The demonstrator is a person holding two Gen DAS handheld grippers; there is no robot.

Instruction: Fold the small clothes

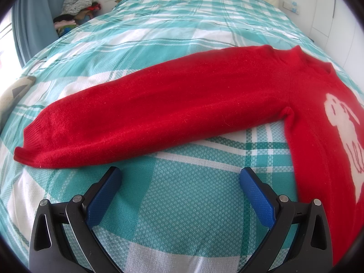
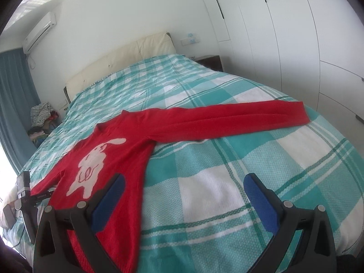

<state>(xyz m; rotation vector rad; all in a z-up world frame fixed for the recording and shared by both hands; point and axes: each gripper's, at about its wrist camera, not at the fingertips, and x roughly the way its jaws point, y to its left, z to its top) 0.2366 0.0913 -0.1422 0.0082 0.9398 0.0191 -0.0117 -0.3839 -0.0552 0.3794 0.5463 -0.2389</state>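
A small red sweater (image 1: 182, 109) with a white rabbit (image 1: 343, 122) on the chest lies flat on the bed, both sleeves spread out sideways. My left gripper (image 1: 180, 177) is open and empty, just in front of its left sleeve, not touching it. In the right wrist view the sweater (image 2: 141, 141) lies ahead, its right sleeve (image 2: 238, 116) stretched to the right. My right gripper (image 2: 184, 182) is open and empty; its left finger (image 2: 109, 200) is over the sweater's lower right body, the right finger over bare bedding.
The bed has a teal-and-white plaid cover (image 2: 216, 170) and a cream headboard (image 2: 122, 61). A heap of clothes (image 1: 77, 6) sits beside the bed by the blue curtain (image 2: 13, 100). White wardrobes (image 2: 295, 34) stand on the right. The left gripper's body (image 2: 25, 195) shows at the bed's left edge.
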